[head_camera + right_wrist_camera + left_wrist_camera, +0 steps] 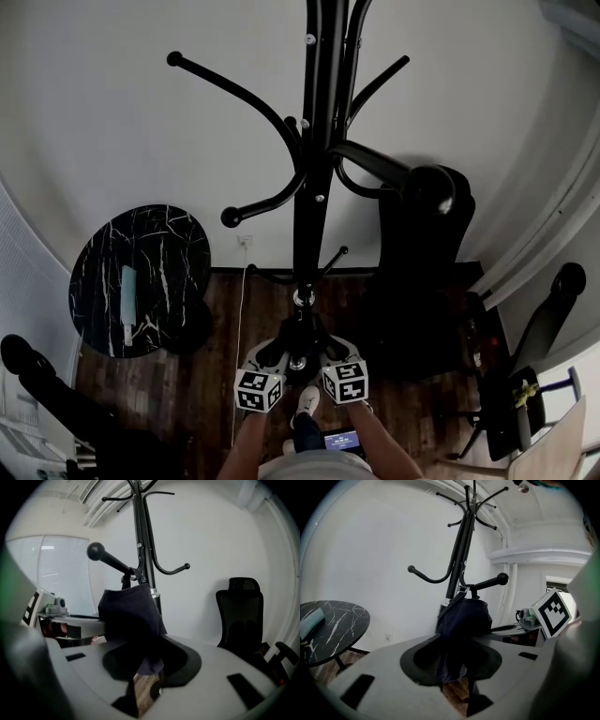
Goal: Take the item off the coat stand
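We hold both tongs at six o'clock of the coat stand [309, 187], where a dark cloth bag [464, 618] hangs by its strap at the pole, under a ball-tipped hook [490, 581]. It looks light, soft and limp, best lifted by the strap or upper cloth. The left tongs [457, 679] and right tongs [146, 670], nearly closed, each appear clenched on its lower hem.
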### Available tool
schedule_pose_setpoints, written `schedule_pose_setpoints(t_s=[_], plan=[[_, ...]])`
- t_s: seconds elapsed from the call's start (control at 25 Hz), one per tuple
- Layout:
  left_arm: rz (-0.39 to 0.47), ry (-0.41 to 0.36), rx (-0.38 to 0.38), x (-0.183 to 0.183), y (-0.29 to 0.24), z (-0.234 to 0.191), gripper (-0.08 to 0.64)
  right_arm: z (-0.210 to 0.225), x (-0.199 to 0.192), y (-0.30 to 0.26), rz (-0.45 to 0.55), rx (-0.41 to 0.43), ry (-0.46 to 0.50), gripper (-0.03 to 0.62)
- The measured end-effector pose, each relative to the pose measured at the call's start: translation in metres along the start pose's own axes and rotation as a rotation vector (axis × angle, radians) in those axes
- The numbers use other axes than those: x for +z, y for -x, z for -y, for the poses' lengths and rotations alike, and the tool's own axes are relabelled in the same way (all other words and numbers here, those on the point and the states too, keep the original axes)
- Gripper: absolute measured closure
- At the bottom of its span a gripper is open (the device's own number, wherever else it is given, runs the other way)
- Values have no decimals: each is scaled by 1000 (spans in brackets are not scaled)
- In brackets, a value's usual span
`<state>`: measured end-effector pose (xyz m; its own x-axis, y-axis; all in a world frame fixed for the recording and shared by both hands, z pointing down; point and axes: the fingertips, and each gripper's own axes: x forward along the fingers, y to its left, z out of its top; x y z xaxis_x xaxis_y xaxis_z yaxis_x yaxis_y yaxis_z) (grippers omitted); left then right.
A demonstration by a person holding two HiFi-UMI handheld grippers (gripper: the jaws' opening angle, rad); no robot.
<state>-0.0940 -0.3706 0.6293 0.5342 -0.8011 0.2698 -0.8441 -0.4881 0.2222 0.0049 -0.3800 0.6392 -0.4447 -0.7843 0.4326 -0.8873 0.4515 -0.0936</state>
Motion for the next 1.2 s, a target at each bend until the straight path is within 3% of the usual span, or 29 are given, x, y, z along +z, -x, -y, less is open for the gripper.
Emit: schedule_pose_setpoints(t_s=[0.16,0.4,1.2], plan=[[13,-25,18,3,3,-2,511,2,1,0,-4,-2,5,529],[21,-19,14,4,4,-3,517,0,-1,3,-30,19,11,558],[22,-12,-1,0,22,15,518,-7,-3,24,-17,28,-22,558]])
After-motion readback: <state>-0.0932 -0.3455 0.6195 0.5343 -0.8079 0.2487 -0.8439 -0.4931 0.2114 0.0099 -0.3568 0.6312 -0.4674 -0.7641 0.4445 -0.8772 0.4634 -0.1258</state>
